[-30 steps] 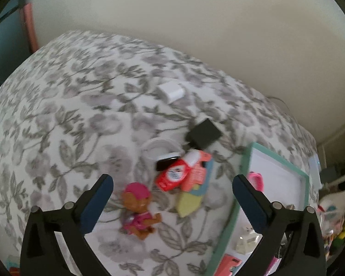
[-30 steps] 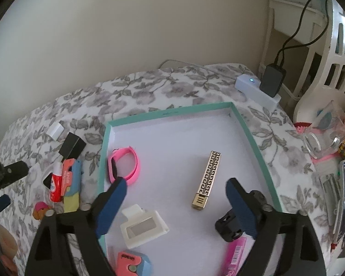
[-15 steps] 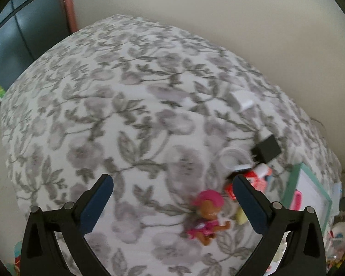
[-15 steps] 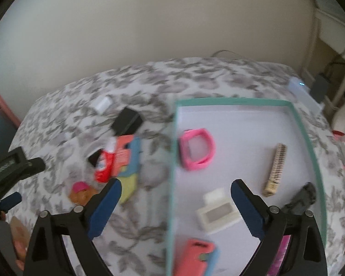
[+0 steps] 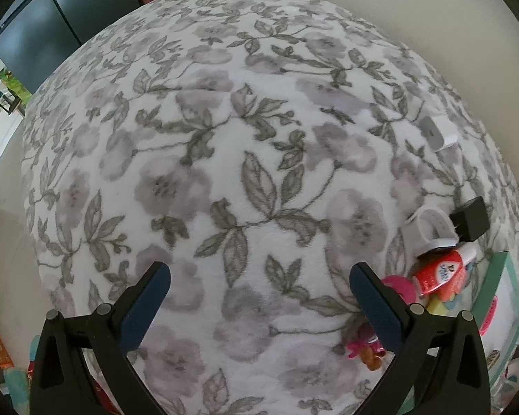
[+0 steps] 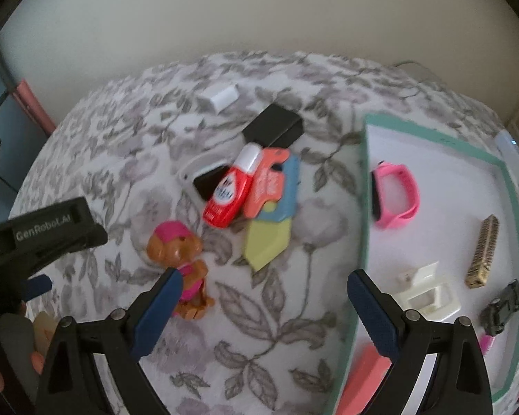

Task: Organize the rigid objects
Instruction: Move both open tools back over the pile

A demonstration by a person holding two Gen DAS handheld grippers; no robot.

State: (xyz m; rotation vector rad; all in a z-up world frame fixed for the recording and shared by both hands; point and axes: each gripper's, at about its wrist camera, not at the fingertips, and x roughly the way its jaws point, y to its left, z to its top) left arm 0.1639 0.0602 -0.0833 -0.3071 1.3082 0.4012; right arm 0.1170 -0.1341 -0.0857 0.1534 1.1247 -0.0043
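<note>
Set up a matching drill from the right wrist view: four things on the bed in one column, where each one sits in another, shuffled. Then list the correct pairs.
Things
1. pink wristband
2. toy dog
3. white charger
4. red bottle

Places
A. on the floral blanket, next to the right gripper's left fingertip
B. inside the teal-rimmed tray, near its left wall
C. farthest back on the blanket, toward the wall
D. in the pile, leaning over a black-faced watch

Pairs: 1-B, 2-A, 3-C, 4-D
</note>
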